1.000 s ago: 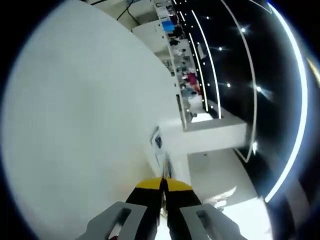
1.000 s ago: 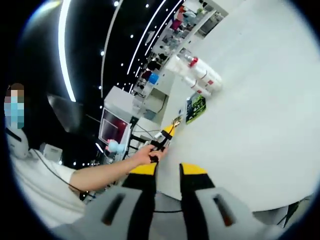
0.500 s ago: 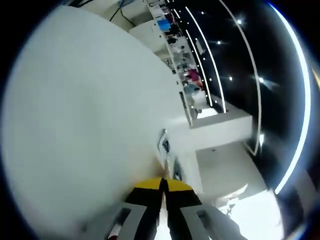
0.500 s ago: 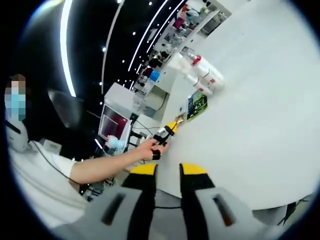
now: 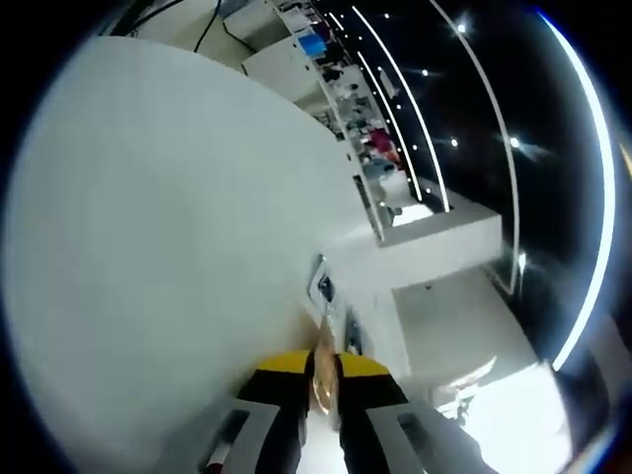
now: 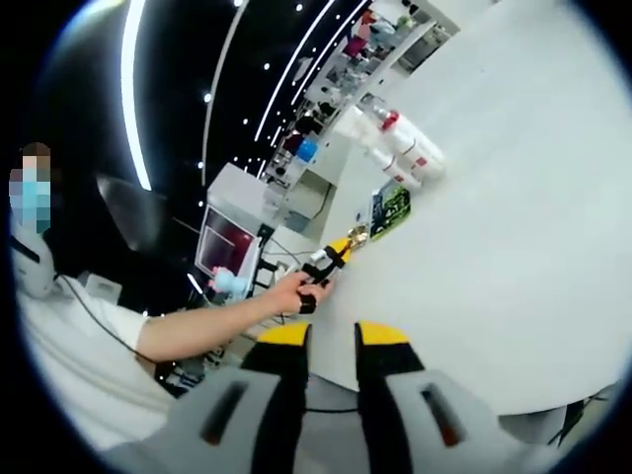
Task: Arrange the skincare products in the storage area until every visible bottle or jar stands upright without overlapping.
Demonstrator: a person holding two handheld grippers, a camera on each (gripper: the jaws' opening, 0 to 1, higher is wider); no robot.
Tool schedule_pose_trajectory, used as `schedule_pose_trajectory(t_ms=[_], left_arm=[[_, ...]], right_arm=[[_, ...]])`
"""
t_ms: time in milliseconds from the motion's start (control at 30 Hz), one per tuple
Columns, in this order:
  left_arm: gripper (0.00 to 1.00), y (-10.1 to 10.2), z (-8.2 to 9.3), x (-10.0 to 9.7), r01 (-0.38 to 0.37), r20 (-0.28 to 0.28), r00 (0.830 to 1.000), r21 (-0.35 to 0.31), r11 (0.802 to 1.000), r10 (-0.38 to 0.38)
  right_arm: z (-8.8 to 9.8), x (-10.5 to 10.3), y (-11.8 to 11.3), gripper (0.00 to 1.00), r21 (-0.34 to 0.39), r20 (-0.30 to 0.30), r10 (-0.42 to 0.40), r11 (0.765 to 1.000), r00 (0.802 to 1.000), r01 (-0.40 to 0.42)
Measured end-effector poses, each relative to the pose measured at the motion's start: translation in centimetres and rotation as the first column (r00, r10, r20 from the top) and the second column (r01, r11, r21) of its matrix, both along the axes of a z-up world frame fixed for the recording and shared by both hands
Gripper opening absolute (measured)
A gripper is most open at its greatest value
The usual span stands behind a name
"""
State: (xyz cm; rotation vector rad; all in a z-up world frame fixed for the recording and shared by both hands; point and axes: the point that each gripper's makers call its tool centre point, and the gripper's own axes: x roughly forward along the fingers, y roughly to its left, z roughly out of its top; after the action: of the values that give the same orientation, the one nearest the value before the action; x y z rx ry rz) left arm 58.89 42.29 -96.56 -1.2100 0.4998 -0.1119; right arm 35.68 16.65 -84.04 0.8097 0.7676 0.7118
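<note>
Skincare bottles (image 6: 395,148) lie grouped on the white tabletop (image 6: 513,247); left tool (image 5: 323,375) clamps a small amber object (image 5: 322,367), right tool (image 6: 333,341) slightly apart.

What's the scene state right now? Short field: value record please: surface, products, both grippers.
surface: white table, seen in both gripper views
products: cluster of white bottles at the far table edge, one with a red cap; upright or lying cannot be told
card: green and black card flat on the table, near the bottles
left gripper: held in a person's hand at the table edge; a small pale item sits between its jaws
right gripper: jaws slightly apart, nothing between them
</note>
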Motion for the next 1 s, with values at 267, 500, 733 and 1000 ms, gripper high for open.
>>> schedule_pose_trajectory(t_ms=[267, 500, 733, 1000], left_arm=[[0.17, 0.2, 0.1, -0.3, 0.009, -0.004, 1.000, 0.017, 1.000, -0.009], [0.29, 1.1, 0.8, -0.6, -0.006, 0.016, 1.000, 0.070, 0.998, 0.005], [0.32, 2.2, 1.3, -1.8, -0.013, 0.005, 1.000, 0.111, 0.994, 0.013], [0.38, 3.7, 1.9, -2.3, -0.032, 0.020, 0.999, 0.141, 0.990, 0.029]], right_arm=[[0.0, -0.1, 0.1, 0.19, -0.004, 0.007, 0.007, 1.000, 1.000, -0.007], [-0.1, -0.1, 0.2, 0.19, -0.007, 0.013, 0.012, 1.000, 1.000, -0.012], [0.0, -0.1, 0.2, 0.19, -0.006, 0.024, 0.009, 1.000, 1.000, -0.009], [0.2, -0.1, 0.3, 0.19, -0.006, 0.039, 0.014, 1.000, 0.999, -0.014]])
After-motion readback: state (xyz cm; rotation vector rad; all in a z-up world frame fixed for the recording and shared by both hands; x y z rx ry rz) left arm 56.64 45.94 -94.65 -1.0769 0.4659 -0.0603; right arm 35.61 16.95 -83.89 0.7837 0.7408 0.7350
